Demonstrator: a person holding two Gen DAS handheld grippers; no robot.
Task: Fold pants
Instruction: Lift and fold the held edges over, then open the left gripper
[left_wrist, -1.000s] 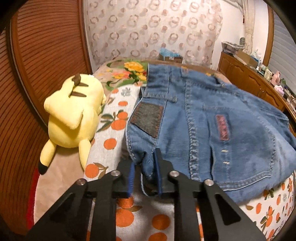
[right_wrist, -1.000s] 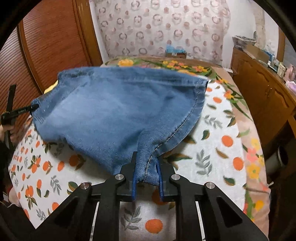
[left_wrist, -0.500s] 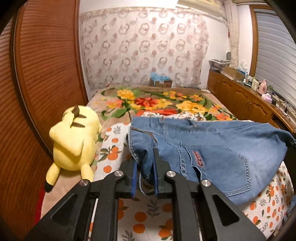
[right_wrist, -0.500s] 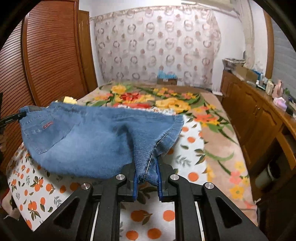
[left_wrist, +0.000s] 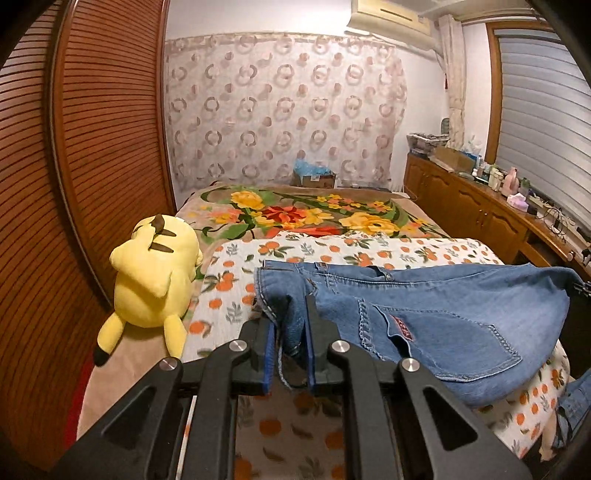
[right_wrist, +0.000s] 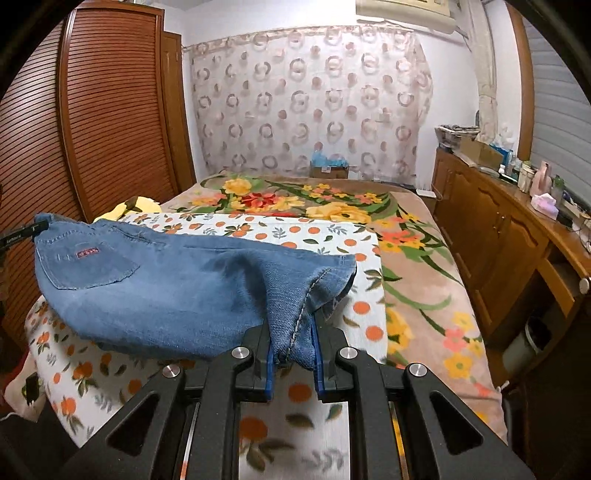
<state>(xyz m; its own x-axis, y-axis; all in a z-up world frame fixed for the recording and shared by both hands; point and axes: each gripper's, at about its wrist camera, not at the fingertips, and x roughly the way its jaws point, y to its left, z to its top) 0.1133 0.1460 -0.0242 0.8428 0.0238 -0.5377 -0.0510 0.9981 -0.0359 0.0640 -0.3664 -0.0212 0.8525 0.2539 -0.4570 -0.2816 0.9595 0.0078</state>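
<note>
Blue denim pants hang stretched in the air above the bed, held at both ends. My left gripper is shut on the waistband corner near a back pocket with a red label. My right gripper is shut on the other end of the pants, a bunched seam edge. The fabric sags between the two grippers and its lower fold nears the orange-print sheet. The left gripper's tip shows at the far left in the right wrist view.
A yellow plush toy lies on the bed's left side by the wooden slatted wardrobe. A floral blanket covers the far bed. A wooden dresser with bottles runs along the right wall.
Both grippers have lifted and pulled back toward me with the pants, so the denim now hangs lower in view and more of the bed and room shows.
</note>
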